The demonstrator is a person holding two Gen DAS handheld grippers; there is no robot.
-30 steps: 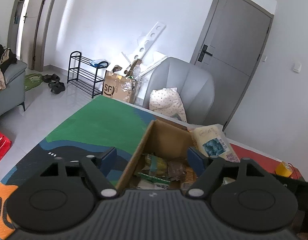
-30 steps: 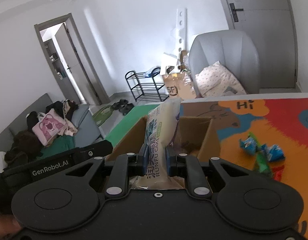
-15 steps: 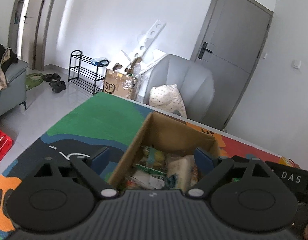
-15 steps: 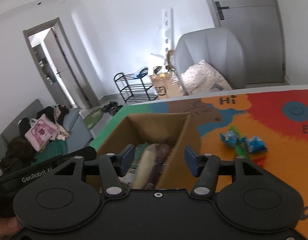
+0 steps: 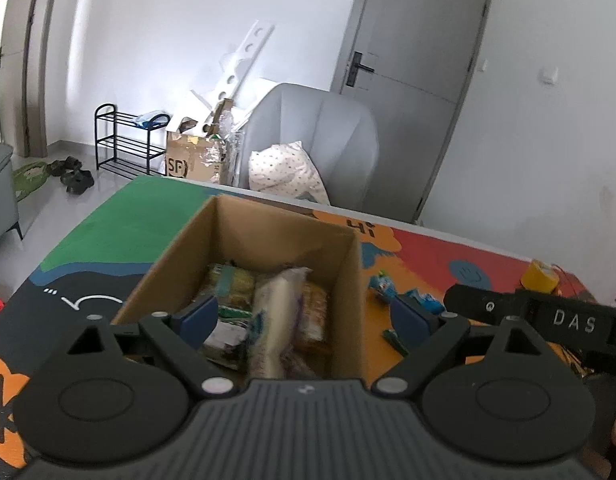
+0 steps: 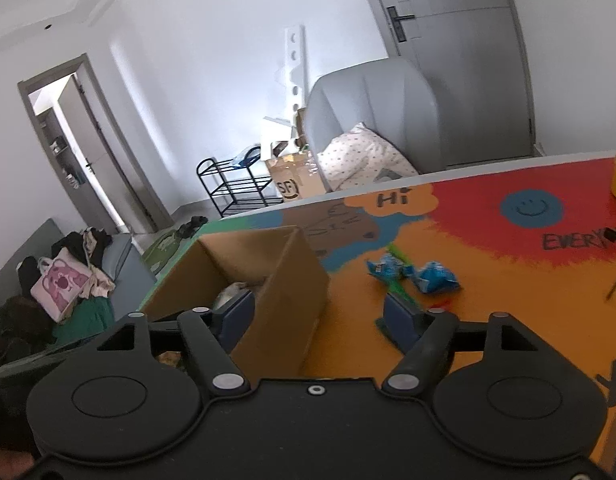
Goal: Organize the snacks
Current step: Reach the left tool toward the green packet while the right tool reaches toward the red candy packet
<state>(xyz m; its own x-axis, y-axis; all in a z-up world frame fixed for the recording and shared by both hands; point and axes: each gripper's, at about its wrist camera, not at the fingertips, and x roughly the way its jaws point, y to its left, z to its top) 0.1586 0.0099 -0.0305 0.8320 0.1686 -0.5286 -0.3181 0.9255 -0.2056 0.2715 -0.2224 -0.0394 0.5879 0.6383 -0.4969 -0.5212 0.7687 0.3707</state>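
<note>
Left fingers: the left gripper has its two blue-padded fingers spread wide, with nothing between the pads; the left one sits over the box opening, the right one over the mat just outside the box's right wall.
Right fingers: the right gripper is likewise spread wide and grips nothing; its left blue pad is over the box interior, the right pad over the orange part of the mat, so the box's right wall lies between them in this view.
Box: an open brown cardboard box stands upright on the mat, directly ahead of both grippers.
Box contents: a pale, blurred plastic-wrapped cake packet lies lengthwise on top of other wrapped snacks in green and brown packaging; labels are too blurred to read.
Loose snacks: two small blue crinkled snack packets lie on the orange area to the right of the box, apart from it, touching a thin green stick-shaped wrapper that runs between them.
Surface: a colourful printed play mat in green, orange, red and black, with "Hi" and a blue smiley face.
Far right: a yellow roll of tape sits near the mat's far right edge.
Room: a grey upholstered armchair holding a white spotted cushion is behind the mat, beside a black metal shoe rack and a grey door.
</note>
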